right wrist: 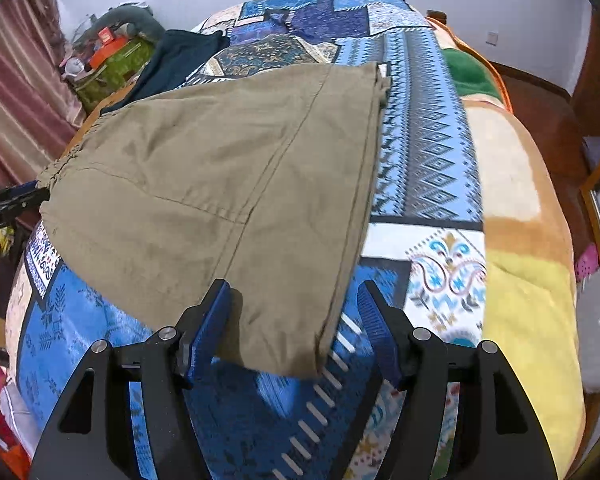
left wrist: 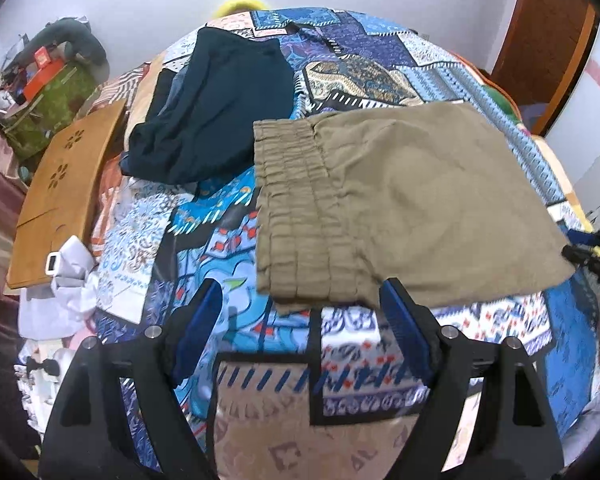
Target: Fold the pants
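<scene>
Khaki pants lie folded flat on the patterned bedspread, elastic waistband to the left in the left wrist view. My left gripper is open, its blue pads either side of the waistband's near corner, just short of the cloth. In the right wrist view the pants lie with their leg end nearest. My right gripper is open, with the near leg corner between its blue pads. Neither gripper holds the cloth. The right gripper's tip shows at the right edge of the left wrist view.
A dark navy garment lies further back on the bed. A wooden board and white clutter sit at the left edge. A green box with orange items stands beyond. A yellow and green blanket covers the right side.
</scene>
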Motion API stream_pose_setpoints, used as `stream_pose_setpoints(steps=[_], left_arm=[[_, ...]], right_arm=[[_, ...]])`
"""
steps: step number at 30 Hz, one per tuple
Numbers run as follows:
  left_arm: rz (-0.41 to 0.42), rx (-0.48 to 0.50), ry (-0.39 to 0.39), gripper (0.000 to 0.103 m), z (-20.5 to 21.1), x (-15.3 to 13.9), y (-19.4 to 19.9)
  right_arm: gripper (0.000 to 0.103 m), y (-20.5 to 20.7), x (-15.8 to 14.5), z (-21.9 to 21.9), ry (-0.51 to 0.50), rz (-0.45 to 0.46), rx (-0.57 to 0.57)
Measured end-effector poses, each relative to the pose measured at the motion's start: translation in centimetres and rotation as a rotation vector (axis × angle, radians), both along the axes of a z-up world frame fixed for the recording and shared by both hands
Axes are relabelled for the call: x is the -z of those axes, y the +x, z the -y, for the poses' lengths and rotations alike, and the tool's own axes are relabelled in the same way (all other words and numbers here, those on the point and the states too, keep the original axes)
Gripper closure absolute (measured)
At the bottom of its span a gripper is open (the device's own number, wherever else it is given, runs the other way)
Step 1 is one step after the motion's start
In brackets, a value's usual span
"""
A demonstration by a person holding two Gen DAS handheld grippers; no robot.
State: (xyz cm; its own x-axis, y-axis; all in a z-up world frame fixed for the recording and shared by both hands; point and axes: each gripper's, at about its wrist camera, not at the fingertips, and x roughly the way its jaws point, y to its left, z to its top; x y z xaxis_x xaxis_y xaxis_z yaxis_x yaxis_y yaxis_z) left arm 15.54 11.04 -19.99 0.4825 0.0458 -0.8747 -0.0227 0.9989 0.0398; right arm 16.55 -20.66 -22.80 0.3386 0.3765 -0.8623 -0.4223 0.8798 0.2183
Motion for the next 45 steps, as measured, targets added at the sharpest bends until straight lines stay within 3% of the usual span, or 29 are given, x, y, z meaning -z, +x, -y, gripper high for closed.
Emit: stream_pose_setpoints(steps=[5,12,16,21,29,36,42,44,45], left_arm=[[-0.008,-0.038,0.001,0.022,-0.8,-0.2,-1.4],[0.078,-0.103,-0.186,0.021,-2.0,-3.9,-2.0],[0.055,-0.086,-0.275,0.021,-0.8,-3.5,-1.4],[-0.013,-0.071,-0.348,0.021,0.7,-1.3,-0.7],[-0.053,-0.09,-0.484,0.021,0.8,0.8,-0.1],[-0.056,-0.128,-0.624,0.006,-0.4,2.1,2.2],[-0.046,-0.181,-0.608,0.008,-0.6,2.7,4.3],[-0.042,-0.199,-0.555,0.021,-0.6,2.6,4.7],[-0.039,-0.205,-0.502,0.032,-0.5,2.4,4.8]], right_arm=[[0.041,-0.6,-1.5,0.0,-0.009,0.04,-0.01],[0.041,-0.6,-6.4,-2.3,0.062,0.187,-0.037],[0.038,-0.7,-7.9,-4.8,0.103,0.254,-0.076],[0.037,-0.7,-6.6,-8.1,0.099,0.258,-0.113],[0.037,0.1,-2.5,-10.7,0.042,0.175,-0.15],[0.037,0.3,-1.7,-10.0,0.096,0.118,-0.145],[0.037,0.0,-1.5,-10.0,0.113,0.109,-0.145],[0.037,0.0,-1.4,-10.0,0.119,0.106,-0.141],[0.037,0.0,-1.4,-10.0,0.121,0.107,-0.139]])
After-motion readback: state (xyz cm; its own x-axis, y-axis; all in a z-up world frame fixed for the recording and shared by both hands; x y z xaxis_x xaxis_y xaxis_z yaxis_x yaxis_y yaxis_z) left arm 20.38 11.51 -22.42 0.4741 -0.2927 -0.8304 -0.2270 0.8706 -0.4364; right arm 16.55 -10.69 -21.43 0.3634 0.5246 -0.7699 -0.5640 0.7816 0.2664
